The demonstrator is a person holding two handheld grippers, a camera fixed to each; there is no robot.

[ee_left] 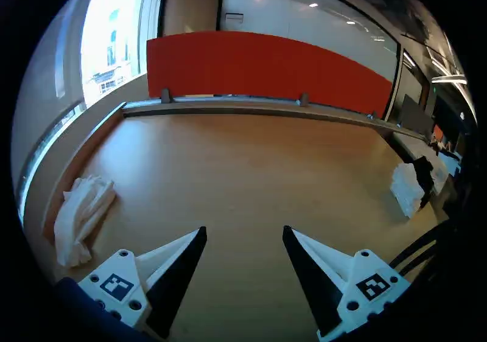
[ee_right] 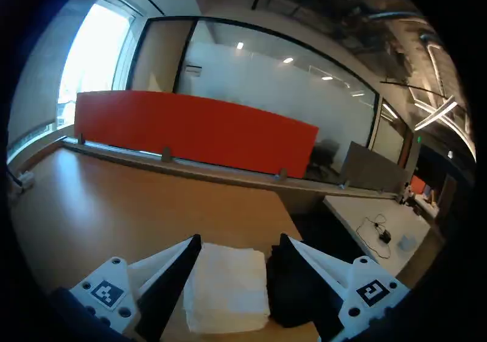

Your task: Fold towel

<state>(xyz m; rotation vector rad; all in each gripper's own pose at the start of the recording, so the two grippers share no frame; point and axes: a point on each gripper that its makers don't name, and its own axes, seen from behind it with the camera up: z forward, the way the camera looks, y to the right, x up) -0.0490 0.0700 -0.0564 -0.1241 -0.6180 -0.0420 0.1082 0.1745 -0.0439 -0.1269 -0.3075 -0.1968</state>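
Observation:
A crumpled white towel (ee_left: 82,217) lies at the left edge of the wooden table (ee_left: 243,171), to the left of my left gripper (ee_left: 245,235), which is open and holds nothing. A folded white towel stack (ee_left: 406,187) rests at the table's right side with a dark cloth (ee_left: 424,174) beside it. In the right gripper view, the folded white towel (ee_right: 226,287) lies directly below my open right gripper (ee_right: 240,241), between its fingers but not pressed. The dark folded cloth (ee_right: 292,284) sits just right of it.
A red divider panel (ee_left: 268,65) runs along the table's far edge. A bright window (ee_left: 109,38) is at the left. A second desk (ee_right: 383,223) with a cable and small items stands across a gap to the right.

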